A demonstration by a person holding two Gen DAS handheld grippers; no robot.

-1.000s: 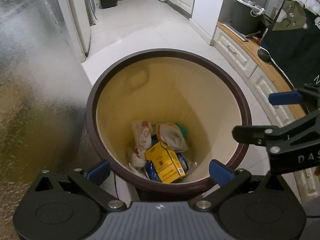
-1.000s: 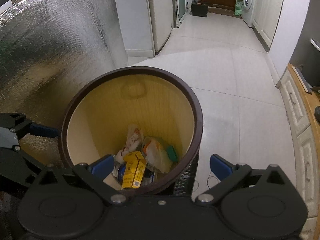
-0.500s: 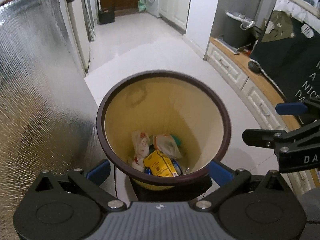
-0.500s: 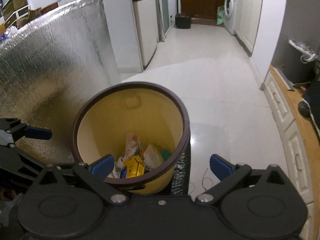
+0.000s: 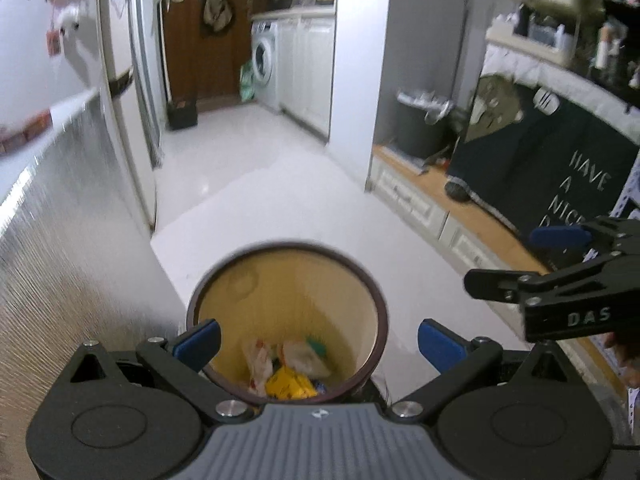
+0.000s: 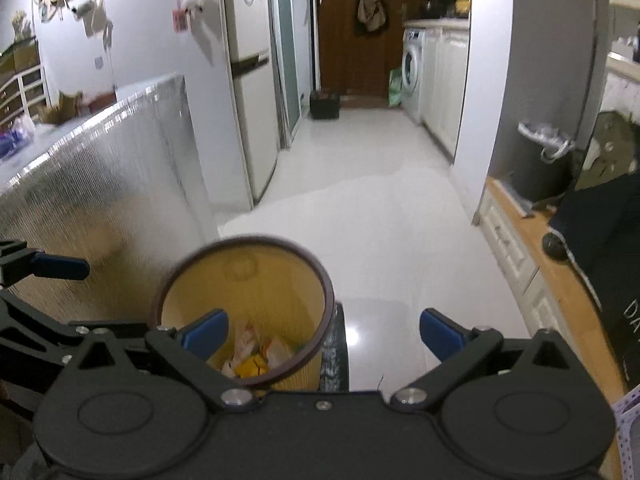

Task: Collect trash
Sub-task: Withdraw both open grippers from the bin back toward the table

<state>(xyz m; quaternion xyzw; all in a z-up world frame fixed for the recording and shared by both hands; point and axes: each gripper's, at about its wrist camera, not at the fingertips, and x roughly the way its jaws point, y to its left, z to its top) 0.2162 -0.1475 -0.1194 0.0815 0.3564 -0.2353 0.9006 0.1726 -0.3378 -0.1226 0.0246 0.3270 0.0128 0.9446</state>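
A round bin (image 5: 236, 304) with a dark brown rim and yellow inside stands on the white floor, also seen in the right wrist view as the bin (image 6: 276, 280). Trash lies at its bottom: a yellow carton (image 5: 290, 386), white and orange bags (image 5: 304, 354), and the same yellow carton (image 6: 250, 366) from the right. My left gripper (image 5: 318, 344) hangs open and empty well above the bin. My right gripper (image 6: 324, 330) is open and empty too, off to the bin's right; it shows at the right edge of the left wrist view (image 5: 532, 260).
A silver foil-covered panel (image 6: 92, 184) stands just left of the bin. A fridge (image 6: 248, 80) stands behind it. White floor (image 6: 380, 232) runs ahead to a washing machine (image 6: 412, 68). A low wooden-topped cabinet (image 5: 460, 216) and a dark cloth (image 5: 560, 176) line the right side.
Both grippers have risen and tilted up away from the bin, which now looks smaller and lower in both views. More of the room ahead has come into sight. Both stay open.
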